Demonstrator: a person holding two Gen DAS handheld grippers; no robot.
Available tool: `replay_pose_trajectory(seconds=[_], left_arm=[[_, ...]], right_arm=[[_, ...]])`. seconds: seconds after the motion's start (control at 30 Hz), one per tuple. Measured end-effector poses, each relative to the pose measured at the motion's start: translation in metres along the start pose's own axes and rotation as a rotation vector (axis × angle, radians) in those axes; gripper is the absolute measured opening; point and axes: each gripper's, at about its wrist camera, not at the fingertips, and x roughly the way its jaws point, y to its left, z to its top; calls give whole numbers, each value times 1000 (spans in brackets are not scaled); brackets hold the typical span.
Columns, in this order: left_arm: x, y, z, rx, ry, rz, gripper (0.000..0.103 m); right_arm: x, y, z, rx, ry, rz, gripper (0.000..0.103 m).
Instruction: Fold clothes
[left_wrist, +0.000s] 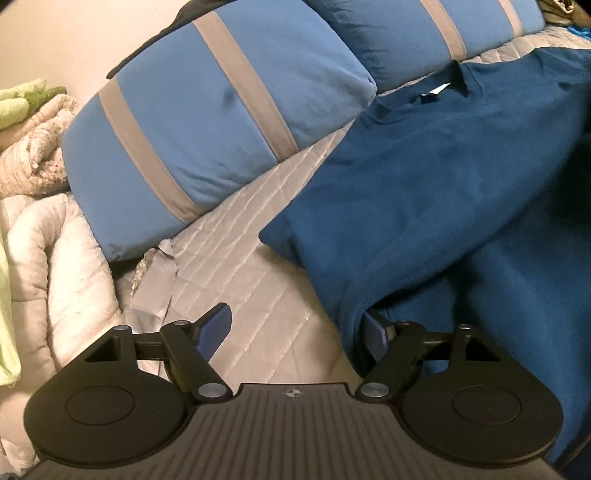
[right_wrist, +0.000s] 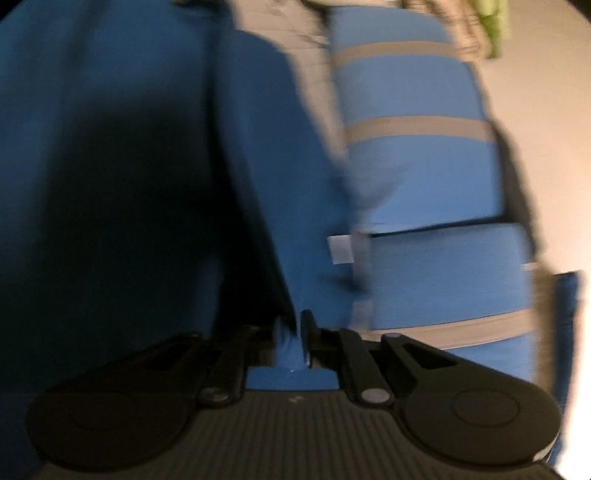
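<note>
A dark blue sweatshirt (left_wrist: 424, 177) lies on the quilted bedspread (left_wrist: 255, 258), its collar with a white label toward the pillows. One fold of it lies across the body. My left gripper (left_wrist: 295, 328) is open at the sweatshirt's near left edge; its right finger (left_wrist: 373, 332) is tucked under the cloth, while its left finger (left_wrist: 218, 325) is bare over the bedspread. In the blurred right wrist view my right gripper (right_wrist: 293, 339) is shut on a pinch of the blue sweatshirt (right_wrist: 258, 166), which hangs up from its jaws.
Two light blue pillows with grey stripes (left_wrist: 207, 122) (left_wrist: 424, 29) lie along the head of the bed. A pale bunched comforter (left_wrist: 48, 258) and a green item (left_wrist: 22, 99) sit at the left. A beige wall (right_wrist: 546, 147) is behind the pillows.
</note>
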Motion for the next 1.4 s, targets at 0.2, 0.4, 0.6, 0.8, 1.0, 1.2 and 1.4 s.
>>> replay_pose_trajectory(seconds=[0.2,0.4,0.6,0.8,1.0,1.2,1.4], left_arm=[[-5,3,-5,-4,-10,-4,75],[-3,5,-6,-21,-4,18,75],[-1,6,-6,-28,3,18,75],[-2,11,-7,-49,5,7,75],[-1,18,-10,-61,3,-18,76],[-5,12,-9,14,-34,-28,83],[-8,-3,-15,175,-66,4,83]], right_arm=[[-20,-1,-38,127,-4,108,77],[-14,-11,-58,259,-1,121,77],[0,-10,-51,359,-11,176,72],[20,-4,-41,303,14,186,27],[11,1,-46,91,59,99,11],[-8,-8,-57,2,85,63,11],[0,8,-59,-47,128,108,11]])
